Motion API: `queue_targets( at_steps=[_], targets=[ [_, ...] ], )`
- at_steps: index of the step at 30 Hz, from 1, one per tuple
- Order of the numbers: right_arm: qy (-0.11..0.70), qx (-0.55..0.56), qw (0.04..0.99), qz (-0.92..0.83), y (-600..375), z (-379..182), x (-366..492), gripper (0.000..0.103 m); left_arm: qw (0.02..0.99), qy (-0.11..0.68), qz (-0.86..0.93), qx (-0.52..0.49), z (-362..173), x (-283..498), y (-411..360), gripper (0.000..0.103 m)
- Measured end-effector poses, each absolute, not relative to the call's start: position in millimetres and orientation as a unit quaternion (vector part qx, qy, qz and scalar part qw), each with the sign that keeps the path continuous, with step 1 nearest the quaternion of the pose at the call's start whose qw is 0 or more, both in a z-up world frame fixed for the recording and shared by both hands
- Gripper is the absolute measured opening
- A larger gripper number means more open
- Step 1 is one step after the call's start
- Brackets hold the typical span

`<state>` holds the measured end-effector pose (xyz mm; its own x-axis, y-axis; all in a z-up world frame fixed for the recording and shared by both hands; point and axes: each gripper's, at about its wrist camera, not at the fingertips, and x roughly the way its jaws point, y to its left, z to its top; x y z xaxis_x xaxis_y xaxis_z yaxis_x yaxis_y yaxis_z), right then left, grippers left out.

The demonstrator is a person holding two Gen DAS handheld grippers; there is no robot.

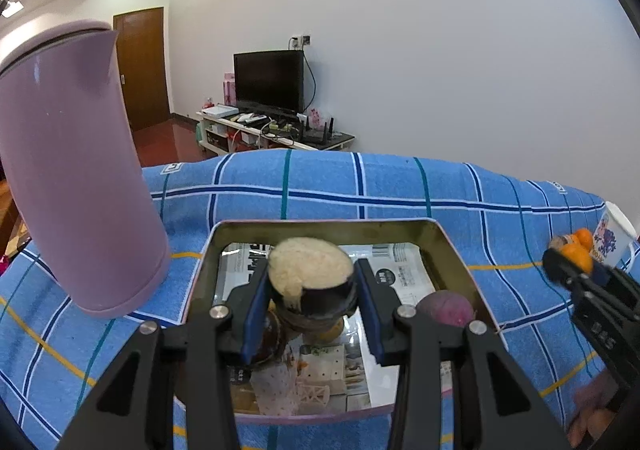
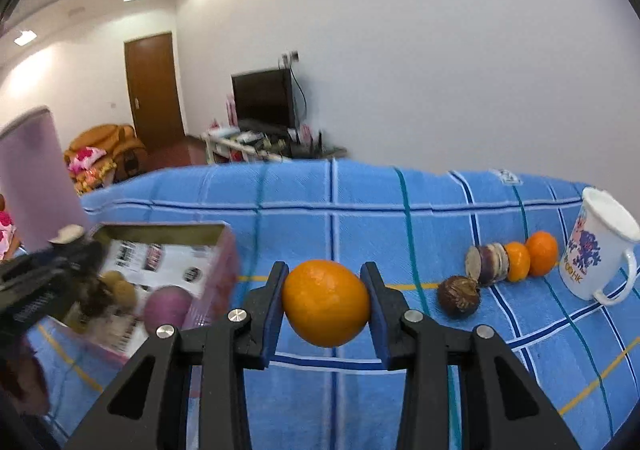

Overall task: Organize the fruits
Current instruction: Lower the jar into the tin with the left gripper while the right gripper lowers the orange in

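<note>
My left gripper (image 1: 312, 286) is shut on a halved dark fruit (image 1: 310, 274) with a pale cut face, held over the open metal tin (image 1: 452, 250). The tin holds a purple fruit (image 1: 446, 308) and brown fruits under the jaws. My right gripper (image 2: 326, 304) is shut on an orange (image 2: 326, 302) above the blue checked cloth. It also shows in the left wrist view (image 1: 568, 262). A row of fruits lies at the right: a brown fruit (image 2: 458, 296), a halved dark fruit (image 2: 486, 264) and two oranges (image 2: 530, 256). The tin (image 2: 212, 250) is at the left.
A tall lilac kettle (image 1: 76, 169) stands left of the tin. A white printed mug (image 2: 598, 250) stands at the right end of the fruit row. The blue checked cloth (image 2: 340, 209) covers the table. A TV stand and a door are behind.
</note>
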<state>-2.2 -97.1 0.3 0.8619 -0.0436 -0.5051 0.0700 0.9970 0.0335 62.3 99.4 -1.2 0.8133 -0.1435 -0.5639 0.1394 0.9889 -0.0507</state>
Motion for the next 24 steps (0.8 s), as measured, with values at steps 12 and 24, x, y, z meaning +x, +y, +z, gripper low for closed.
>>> queue_targets(
  at_steps=[12, 24],
  targets=[
    [0.232, 0.029, 0.972, 0.015, -27, 22, -4, 0.039, 0.961, 0.273, -0.045, -0.003, 7, 52, 117, 0.043],
    [0.227, 0.048, 0.971, 0.05, 16, 14, 28, 0.04, 0.96, 0.28, 0.013, -0.008, 1, 67, 140, 0.043]
  ],
)
